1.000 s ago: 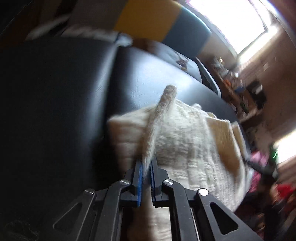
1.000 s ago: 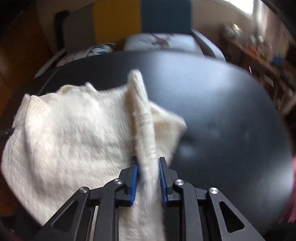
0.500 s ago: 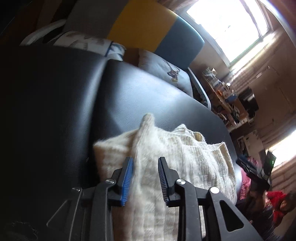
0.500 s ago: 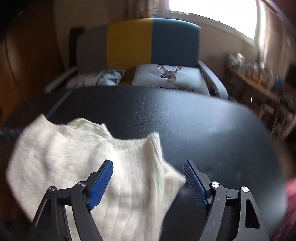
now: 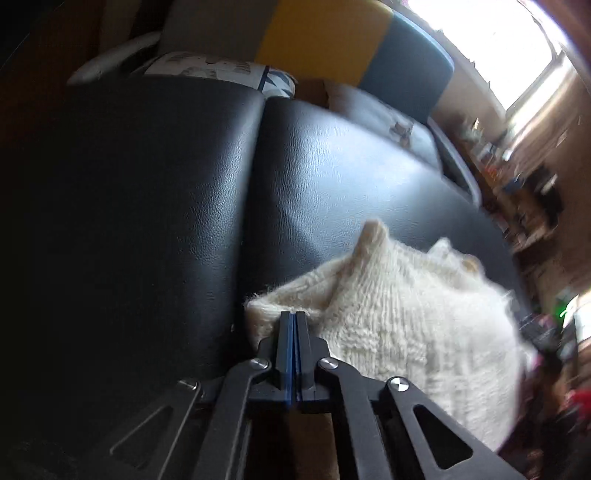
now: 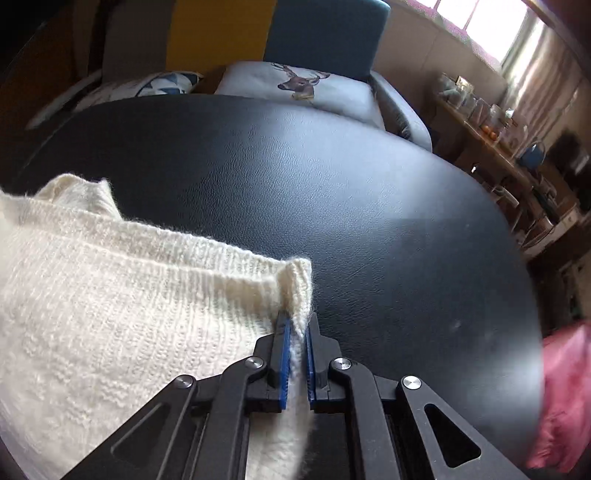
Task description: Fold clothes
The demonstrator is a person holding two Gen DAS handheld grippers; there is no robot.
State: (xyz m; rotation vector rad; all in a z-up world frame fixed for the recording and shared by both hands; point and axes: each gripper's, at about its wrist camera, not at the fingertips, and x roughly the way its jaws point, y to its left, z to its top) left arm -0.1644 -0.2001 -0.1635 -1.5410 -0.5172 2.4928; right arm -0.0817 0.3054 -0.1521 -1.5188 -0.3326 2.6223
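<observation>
Both grippers, spread wide half a second ago, are now drawn in again at the near edge of the cream-white knitted sweater [image 5: 399, 325]. Left gripper [image 5: 294, 319]: jaws pressed together, blue pads meeting with no visible gap, tips at the sweater's near-left corner; whether any knit is caught between them cannot be told. Right gripper [image 6: 295, 328]: jaws pinching a raised ridge of the sweater [image 6: 110, 306] at its ribbed right corner, white knit showing between the blue pads. Sweater lies bunched on the black leather-textured surface [image 5: 147, 203], to the right of the padded seam in the left wrist view, with a small peak of fabric standing up at its far edge. In the right wrist view the garment fills the lower left, and bare black surface [image 6: 369, 206] extends ahead and to the right. Beyond the surface: a grey, yellow and teal armchair [image 6: 325, 33] holding a pale cushion with a deer print [image 6: 299, 86]. Pink fabric [image 6: 561, 398] shows at the far right edge, blurred.
</observation>
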